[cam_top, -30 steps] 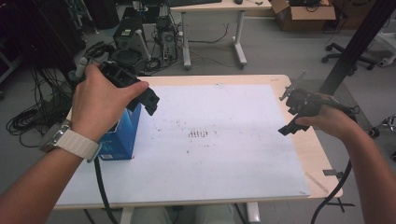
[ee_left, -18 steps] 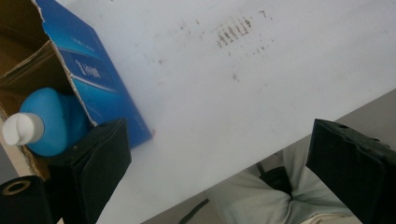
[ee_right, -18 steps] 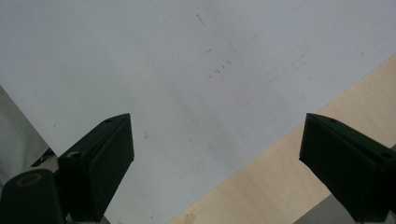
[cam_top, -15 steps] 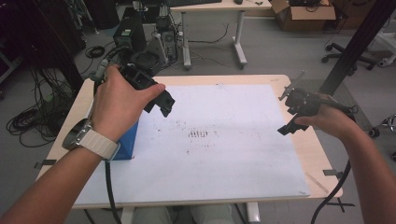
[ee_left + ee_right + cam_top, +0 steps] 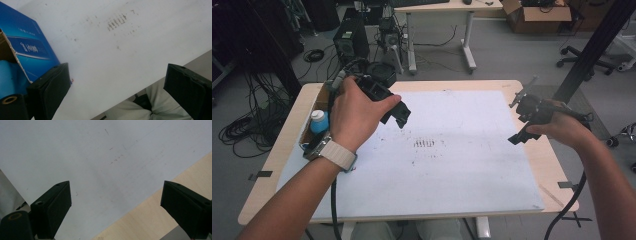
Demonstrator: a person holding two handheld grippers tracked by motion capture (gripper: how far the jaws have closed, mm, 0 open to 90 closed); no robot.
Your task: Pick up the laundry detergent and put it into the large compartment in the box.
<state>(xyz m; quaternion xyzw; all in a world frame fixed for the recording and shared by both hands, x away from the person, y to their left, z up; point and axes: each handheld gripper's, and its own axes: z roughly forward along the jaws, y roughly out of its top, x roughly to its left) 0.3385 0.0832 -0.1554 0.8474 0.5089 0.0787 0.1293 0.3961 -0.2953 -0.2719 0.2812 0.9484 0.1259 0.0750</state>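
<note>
With both tongs gaping empty, my left tongs (image 5: 399,114) hover beside the blue box (image 5: 27,47) at the desk's (image 5: 522,85) nine o'clock edge, so I judge reaching in comes next.

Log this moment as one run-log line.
left hand-held gripper: open, over white sheet beside blue box | right hand-held gripper: open, empty, right edge
</note>
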